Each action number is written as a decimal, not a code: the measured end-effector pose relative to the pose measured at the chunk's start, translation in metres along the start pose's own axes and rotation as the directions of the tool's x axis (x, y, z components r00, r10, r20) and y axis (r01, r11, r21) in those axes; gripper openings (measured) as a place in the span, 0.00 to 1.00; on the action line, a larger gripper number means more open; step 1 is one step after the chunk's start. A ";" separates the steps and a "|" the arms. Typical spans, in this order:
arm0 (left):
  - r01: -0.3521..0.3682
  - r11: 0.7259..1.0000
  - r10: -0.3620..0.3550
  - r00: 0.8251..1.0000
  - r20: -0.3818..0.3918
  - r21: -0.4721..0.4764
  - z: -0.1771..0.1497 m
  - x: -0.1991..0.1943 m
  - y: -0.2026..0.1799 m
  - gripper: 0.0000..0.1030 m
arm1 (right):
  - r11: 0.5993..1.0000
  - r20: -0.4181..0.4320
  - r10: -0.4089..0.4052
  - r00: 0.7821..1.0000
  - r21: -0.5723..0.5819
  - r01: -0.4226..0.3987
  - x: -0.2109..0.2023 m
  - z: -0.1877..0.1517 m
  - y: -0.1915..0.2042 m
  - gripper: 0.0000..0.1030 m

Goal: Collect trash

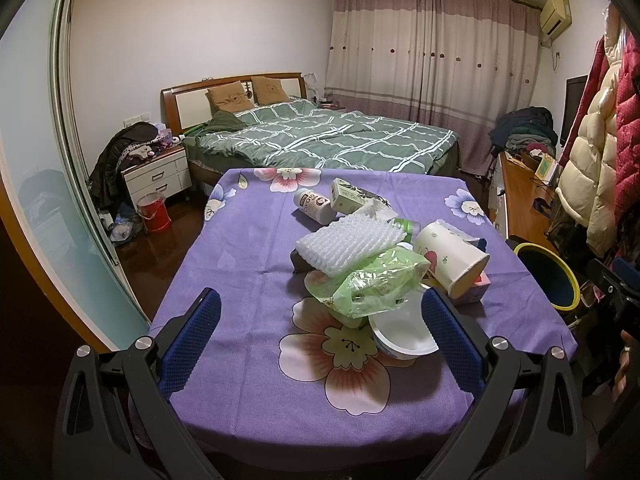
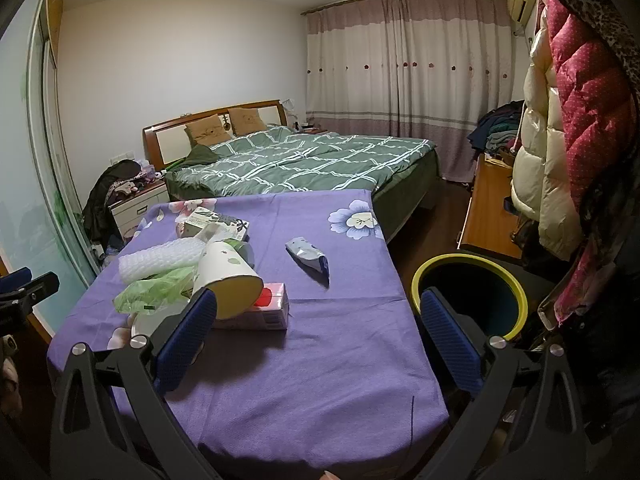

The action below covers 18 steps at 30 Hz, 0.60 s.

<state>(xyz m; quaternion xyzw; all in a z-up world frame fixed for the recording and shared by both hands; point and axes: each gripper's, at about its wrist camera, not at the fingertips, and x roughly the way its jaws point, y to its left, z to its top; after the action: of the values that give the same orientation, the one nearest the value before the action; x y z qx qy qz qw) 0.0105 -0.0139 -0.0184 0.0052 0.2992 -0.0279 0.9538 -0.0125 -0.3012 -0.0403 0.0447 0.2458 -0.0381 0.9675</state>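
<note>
Here both tools, left tool (image 1: 320,336) and right tool (image 2: 318,334), gape empty over the trash pile (image 1: 372,268).

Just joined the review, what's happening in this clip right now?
A person holds a gripper in each hand over a purple-clothed table. Both the left gripper and right gripper are open and hold nothing. Trash sits piled on the cloth: a paper cup, green plastic bag, white foam netting and a crumpled wrapper apart. The yellow-rimmed bin stands beside the table.

Trash pile (image 2: 192,268) on purple tablecloth (image 2: 320,360)
</note>
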 end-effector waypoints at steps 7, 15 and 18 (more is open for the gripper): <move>0.001 1.000 -0.001 1.000 0.000 0.000 0.000 0.000 0.001 0.96 | 1.000 0.000 0.000 1.000 0.002 0.000 0.000 0.000 0.000 0.94; 0.011 1.000 -0.010 1.000 -0.012 0.010 0.001 0.007 -0.004 0.96 | 1.000 -0.006 -0.001 1.000 0.001 0.001 0.002 -0.001 0.000 0.94; 0.013 1.000 -0.013 1.000 -0.011 0.013 0.002 0.012 -0.005 0.96 | 1.000 -0.017 -0.005 1.000 0.000 0.005 0.007 -0.003 0.002 0.94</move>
<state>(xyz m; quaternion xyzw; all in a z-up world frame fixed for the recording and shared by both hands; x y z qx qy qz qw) 0.0216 -0.0194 -0.0235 0.0096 0.3044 -0.0360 0.9518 -0.0075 -0.2991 -0.0463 0.0442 0.2543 -0.0400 0.9653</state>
